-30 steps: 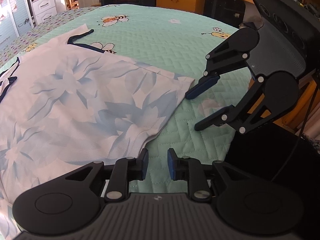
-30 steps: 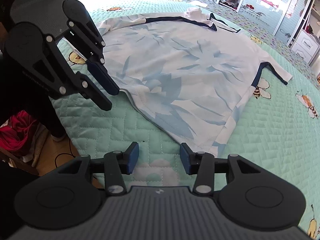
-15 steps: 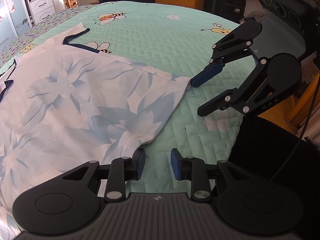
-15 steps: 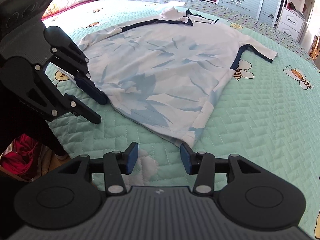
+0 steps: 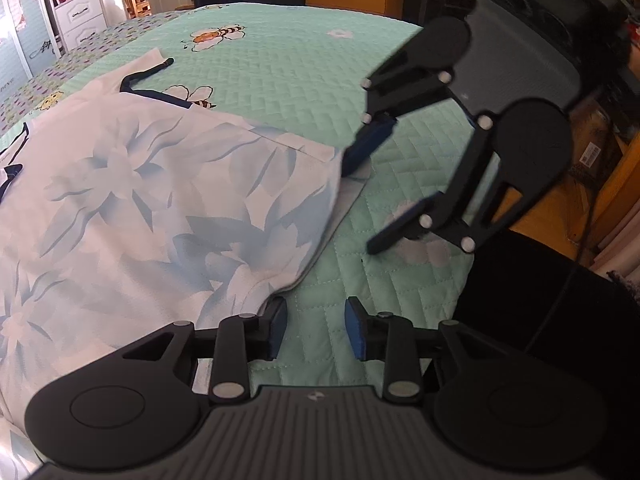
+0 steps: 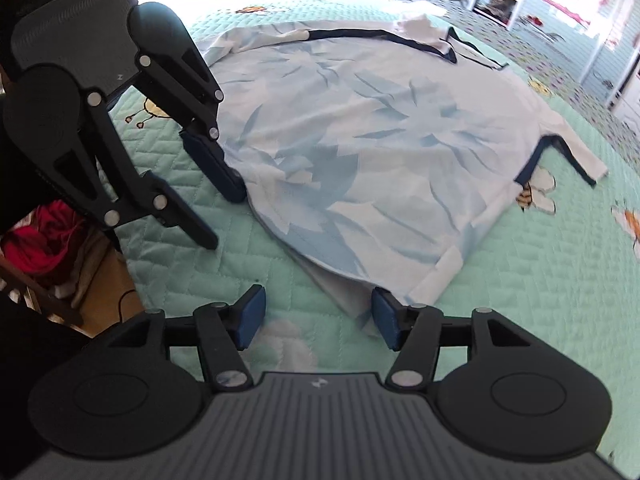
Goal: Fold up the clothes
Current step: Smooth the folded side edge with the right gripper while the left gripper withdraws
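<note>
Item: shirt (image 6: pixel 360 148), white with a pale blue leaf print and dark navy trim. It lies spread flat on the bed (image 5: pixel 304 68), on a mint-green quilted cover printed with bees. Its long axis runs from the bottom hem, nearest the cameras, away to the collar at the far end; a short sleeve (image 6: pixel 568 156) sticks out to the right side.

Left tongs (image 5: pixel 316 326): spread, pinching nothing. The left pad sits right at the left corner of the hem; the other pad stands over bare cover. In the right wrist view the same left tongs (image 6: pixel 224 216) have their upper pad touching the hem edge, or very nearly so; the blur leaves that unsettled.

Right tongs (image 6: pixel 318 318): spread, pinching nothing. The right pad is tucked against the right hem corner, where a lower layer of cloth peeps out from under the top one. In the left wrist view the right tongs (image 5: pixel 362 204) straddle that corner, one pad at the cloth edge and one over the cover beside it.

Key relation: the shirt lies ahead of both tongs, each pair at its own hem corner, neither nearer than the other. Judgement: closing on both corners would allow the hem to be carried up along the long axis toward the collar.
</note>
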Tool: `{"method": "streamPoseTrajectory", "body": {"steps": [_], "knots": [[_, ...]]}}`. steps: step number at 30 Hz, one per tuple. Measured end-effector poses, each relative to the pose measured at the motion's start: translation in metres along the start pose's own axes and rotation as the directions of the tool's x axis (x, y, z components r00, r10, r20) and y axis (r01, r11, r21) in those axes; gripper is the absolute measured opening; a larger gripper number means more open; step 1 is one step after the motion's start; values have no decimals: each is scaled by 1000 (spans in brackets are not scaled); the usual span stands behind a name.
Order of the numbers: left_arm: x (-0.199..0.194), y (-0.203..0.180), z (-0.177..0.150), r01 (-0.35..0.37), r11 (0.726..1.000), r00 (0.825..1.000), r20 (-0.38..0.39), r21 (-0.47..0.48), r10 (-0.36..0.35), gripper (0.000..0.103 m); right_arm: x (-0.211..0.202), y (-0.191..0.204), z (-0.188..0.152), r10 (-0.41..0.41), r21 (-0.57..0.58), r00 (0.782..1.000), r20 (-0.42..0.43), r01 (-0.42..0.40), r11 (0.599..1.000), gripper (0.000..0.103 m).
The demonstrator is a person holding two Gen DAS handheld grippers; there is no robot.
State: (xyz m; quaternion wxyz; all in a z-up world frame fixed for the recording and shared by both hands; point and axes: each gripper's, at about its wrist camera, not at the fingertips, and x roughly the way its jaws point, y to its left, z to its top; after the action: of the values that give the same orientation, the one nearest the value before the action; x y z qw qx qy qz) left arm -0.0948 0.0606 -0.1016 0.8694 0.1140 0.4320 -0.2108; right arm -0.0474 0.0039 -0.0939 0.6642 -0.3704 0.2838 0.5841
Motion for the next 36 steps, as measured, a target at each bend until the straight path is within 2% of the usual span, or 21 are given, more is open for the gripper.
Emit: {"method": "streamPoseTrajectory", "body": {"steps": [6, 12, 17, 24, 30, 32, 36], "knots": [[-2, 0, -4, -4, 1000, 1000, 0, -1, 4, 37, 7, 4, 10, 19, -172, 999, -46, -27, 985, 55], [-6, 1, -11, -7, 1000, 1000, 3, -9, 7, 39, 5, 15, 12, -85, -330, 993, -77, 55, 942, 48], [-12, 4, -21, -15, 1000, 1000, 1, -19, 15, 40, 11, 33, 10, -134, -457, 986, -101, 73, 886, 28], [-24, 9, -39, -30, 998, 999, -14, -55, 29, 42, 18, 38, 14, -176, -490, 981, -81, 114, 864, 22], [-39, 9, -58, -54, 996, 997, -58, -76, 50, 46, 18, 43, 13, -175, -518, 981, -83, 107, 849, 6], [-43, 10, -66, -63, 994, 996, -73, -89, 56, 48, 17, 41, 16, -155, -507, 981, -118, 75, 859, 0], [-50, 14, -79, -77, 988, 993, -100, -133, 64, 49, 15, 38, 20, -101, -493, 976, -193, -8, 870, 0]]}}
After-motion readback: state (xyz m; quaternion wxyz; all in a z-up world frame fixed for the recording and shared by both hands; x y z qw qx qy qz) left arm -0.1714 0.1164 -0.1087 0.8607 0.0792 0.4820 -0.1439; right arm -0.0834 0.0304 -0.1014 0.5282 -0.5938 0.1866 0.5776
